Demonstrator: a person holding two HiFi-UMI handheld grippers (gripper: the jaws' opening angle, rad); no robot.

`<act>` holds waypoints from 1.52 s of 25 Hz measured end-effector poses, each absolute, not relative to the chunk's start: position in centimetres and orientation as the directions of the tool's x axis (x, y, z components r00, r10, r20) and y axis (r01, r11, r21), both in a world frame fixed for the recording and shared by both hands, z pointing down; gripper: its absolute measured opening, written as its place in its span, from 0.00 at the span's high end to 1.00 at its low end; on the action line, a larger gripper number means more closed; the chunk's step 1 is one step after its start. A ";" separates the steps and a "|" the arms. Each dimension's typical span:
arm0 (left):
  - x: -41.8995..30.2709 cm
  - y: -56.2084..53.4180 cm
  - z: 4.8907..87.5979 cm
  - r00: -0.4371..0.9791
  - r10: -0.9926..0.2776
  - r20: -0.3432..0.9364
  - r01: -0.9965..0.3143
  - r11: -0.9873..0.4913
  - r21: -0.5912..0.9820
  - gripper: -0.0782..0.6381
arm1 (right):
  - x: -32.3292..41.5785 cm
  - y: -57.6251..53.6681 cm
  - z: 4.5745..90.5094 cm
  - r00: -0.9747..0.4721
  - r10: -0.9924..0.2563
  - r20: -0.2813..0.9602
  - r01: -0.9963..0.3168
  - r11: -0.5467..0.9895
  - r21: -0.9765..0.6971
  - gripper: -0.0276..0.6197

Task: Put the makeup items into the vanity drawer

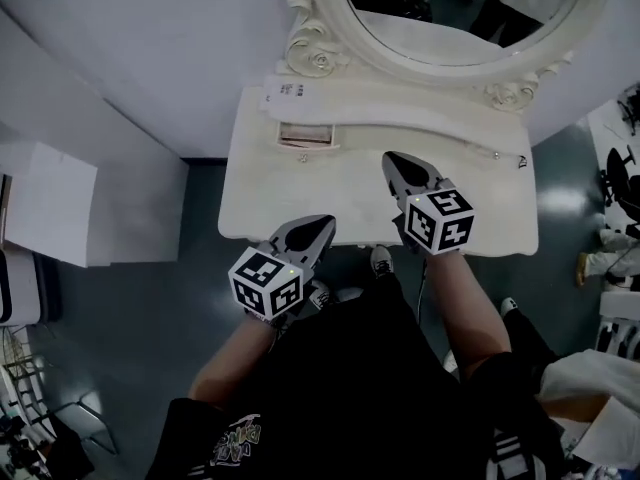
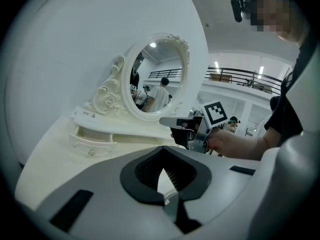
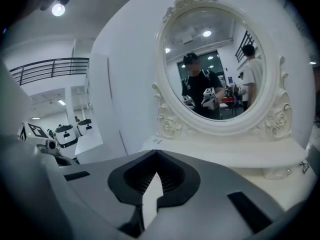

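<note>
Jaws of the left gripper [image 1: 318,230] are together with nothing between them, hovering at the front edge of the white vanity surface [image 1: 290,193]. Further back, the small drawer [image 1: 305,136] stands pulled out; what lies inside is too small to tell. Over the middle, the right gripper [image 1: 398,166] is also closed and empty. No makeup items show anywhere on the surface, so the loading looks finished, with perhaps only closing the drawer left.
</note>
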State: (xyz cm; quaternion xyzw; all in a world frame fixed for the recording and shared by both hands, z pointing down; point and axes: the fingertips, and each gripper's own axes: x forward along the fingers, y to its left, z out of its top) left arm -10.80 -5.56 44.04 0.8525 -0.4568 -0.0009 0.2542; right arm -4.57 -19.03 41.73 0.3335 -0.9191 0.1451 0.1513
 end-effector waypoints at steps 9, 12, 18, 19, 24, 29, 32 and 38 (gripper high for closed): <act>-6.5 -5.4 43.0 0.660 -0.718 0.223 -0.726 -0.532 0.435 0.89 | 2.1 -14.6 40.5 -0.690 -0.634 0.350 -0.721 0.645 -0.253 0.91; -6.0 -5.4 42.7 0.663 -0.715 0.221 -0.719 -0.526 0.455 0.89 | 3.0 -13.0 40.6 -0.694 -0.626 0.357 -0.719 0.635 -0.284 0.91; -5.5 -5.8 42.4 0.655 -0.723 0.219 -0.718 -0.507 0.477 0.89 | 3.1 -10.1 40.9 -0.715 -0.596 0.365 -0.697 0.643 -0.316 0.91; -5.5 -5.9 42.3 0.653 -0.725 0.218 -0.719 -0.504 0.479 0.89 | 2.9 -9.7 41.0 -0.721 -0.588 0.367 -0.692 0.645 -0.325 0.91; -4.9 -5.9 42.3 0.652 -0.725 0.223 -0.720 -0.499 0.483 0.89 | 2.0 -7.8 42.4 -0.757 -0.529 0.384 -0.651 0.656 -0.382 0.91; -4.7 -5.4 42.6 0.650 -0.724 0.228 -0.720 -0.493 0.488 0.89 | 2.2 -7.2 42.9 -0.760 -0.523 0.385 -0.649 0.645 -0.405 0.91; -4.9 -5.0 42.7 0.649 -0.725 0.231 -0.722 -0.490 0.488 0.89 | 1.9 -6.8 43.2 -0.765 -0.518 0.383 -0.643 0.645 -0.412 0.91; -5.2 -4.2 42.9 0.648 -0.725 0.235 -0.723 -0.488 0.489 0.89 | 1.4 -6.0 43.6 -0.774 -0.508 0.379 -0.633 0.644 -0.430 0.91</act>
